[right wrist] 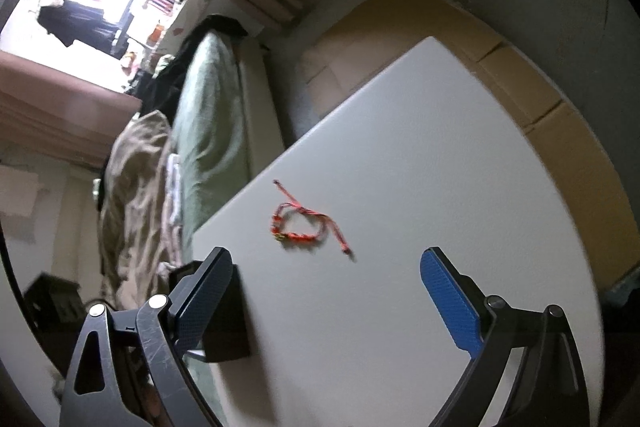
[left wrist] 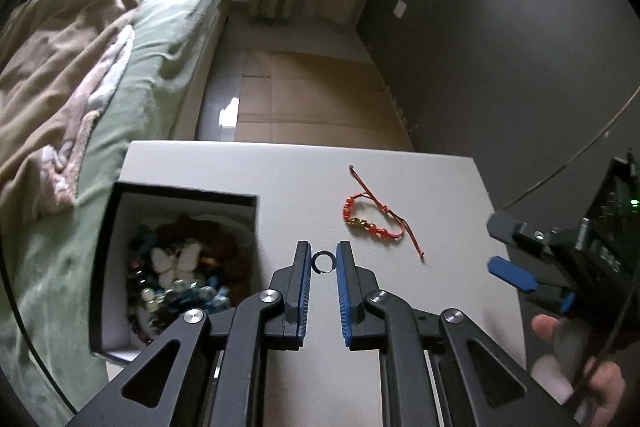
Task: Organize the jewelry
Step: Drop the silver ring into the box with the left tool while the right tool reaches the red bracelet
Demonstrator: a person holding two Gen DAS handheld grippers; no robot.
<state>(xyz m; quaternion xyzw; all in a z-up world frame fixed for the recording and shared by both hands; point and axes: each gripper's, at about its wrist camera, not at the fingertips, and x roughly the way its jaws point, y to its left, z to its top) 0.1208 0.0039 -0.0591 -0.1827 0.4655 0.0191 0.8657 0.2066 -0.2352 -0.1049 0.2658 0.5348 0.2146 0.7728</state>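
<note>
1. In the left wrist view, nearest the lens, the left gripper (left wrist: 323,263), black arms with blue ribbed pads, has its jaws drawn narrow on a small dark metal ring (left wrist: 322,262); the pads meet its two sides, so the ring reads as pinched and carried clear of the table
2. Just left of it sits a black-walled, white-lined square jewelry box (left wrist: 120,267), already heaped with beads, a white butterfly piece and blue stones; judging by the task, the ring is held there to be dropped in
3. A red cord bracelet with red and gold beads (left wrist: 370,221) lies loose on the white tabletop (left wrist: 248,167), beyond and right of the ring, not yet sorted
4. The right gripper (left wrist: 500,247) waits at the table's right edge, its handle in a hand (left wrist: 576,367)
5. In the right wrist view the right gripper (right wrist: 324,291) stands wide and empty, aimed towards the bracelet (right wrist: 304,225) but apart from it, probably its next pick
6. The table (right wrist: 440,167) is otherwise bare; a bed with a green sheet (right wrist: 208,115), a tan blanket, pink curtains, flattened cardboard on the floor and a bright window surround it
</note>
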